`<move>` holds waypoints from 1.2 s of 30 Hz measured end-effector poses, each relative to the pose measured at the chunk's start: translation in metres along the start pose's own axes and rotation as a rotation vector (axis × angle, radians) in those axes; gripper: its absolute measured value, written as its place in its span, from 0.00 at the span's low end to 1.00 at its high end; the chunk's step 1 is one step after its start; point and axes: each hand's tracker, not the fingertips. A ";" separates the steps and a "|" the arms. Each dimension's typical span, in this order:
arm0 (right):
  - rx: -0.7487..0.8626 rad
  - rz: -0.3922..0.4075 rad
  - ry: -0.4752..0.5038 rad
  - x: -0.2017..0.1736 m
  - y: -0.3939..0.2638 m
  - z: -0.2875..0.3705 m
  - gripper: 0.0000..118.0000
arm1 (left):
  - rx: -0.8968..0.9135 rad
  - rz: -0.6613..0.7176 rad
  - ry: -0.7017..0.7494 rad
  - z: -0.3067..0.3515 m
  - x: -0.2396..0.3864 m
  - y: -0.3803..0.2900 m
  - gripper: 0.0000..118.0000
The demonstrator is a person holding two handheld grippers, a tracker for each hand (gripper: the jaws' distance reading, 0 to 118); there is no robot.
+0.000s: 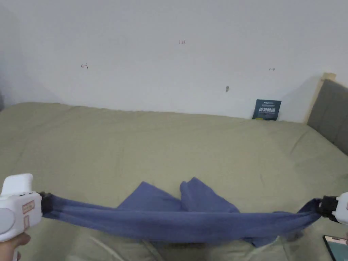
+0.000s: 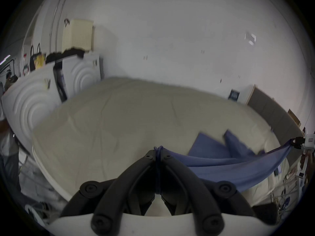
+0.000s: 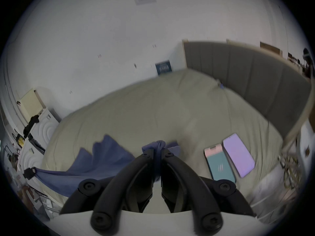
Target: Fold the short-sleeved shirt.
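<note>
White wall and an olive-green bed (image 1: 176,142) set the scene; the blue shirt (image 1: 176,222) hangs stretched above the near edge of the bed, its far part with two flaps resting on the cover. The left gripper (image 1: 46,203) and right gripper (image 1: 324,206) are well apart, each with its jaws closed tight on a bunched end of the shirt; in each gripper view the cloth runs squeezed between the jaws. To do this step well, I judge both ends should stay level and taut, then come down together so the shirt lands flat without creases. Two phones (image 3: 230,159) lie on the bed beside the right gripper; the cloth should be kept off them.
</note>
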 end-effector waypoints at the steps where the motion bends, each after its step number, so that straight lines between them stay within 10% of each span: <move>1: -0.026 -0.005 -0.012 0.006 -0.018 -0.002 0.07 | -0.033 0.004 0.014 -0.003 -0.005 -0.017 0.00; 8: -0.089 0.038 -0.100 0.035 -0.088 -0.027 0.08 | -0.175 0.046 0.009 -0.024 -0.023 -0.076 0.05; 9: -0.046 0.071 -0.099 0.033 -0.086 -0.025 0.14 | -0.155 0.062 0.005 -0.021 -0.024 -0.073 0.14; 11: -0.032 0.118 -0.118 0.031 -0.079 -0.020 0.72 | -0.114 0.069 0.002 -0.009 -0.027 -0.065 0.85; 12: -0.035 0.137 -0.102 0.031 -0.076 -0.014 0.94 | -0.054 0.080 -0.030 0.004 -0.029 -0.061 0.97; 20: 0.136 0.330 0.152 -0.027 -0.102 0.088 0.93 | 0.244 -0.040 0.059 0.132 -0.041 -0.078 0.95; 22: 0.150 0.375 0.192 -0.044 -0.116 0.101 0.62 | 0.248 -0.054 0.141 0.147 -0.044 -0.090 0.88; 23: 0.146 0.390 0.187 -0.053 -0.123 0.105 0.39 | 0.231 -0.066 0.130 0.141 -0.053 -0.101 0.72; 25: 0.132 0.390 0.187 -0.068 -0.135 0.108 0.08 | 0.179 -0.106 0.143 0.139 -0.055 -0.109 0.05; 36: 0.038 0.545 0.292 -0.140 -0.157 0.094 0.03 | -0.106 -0.206 -0.004 0.016 -0.055 -0.116 0.05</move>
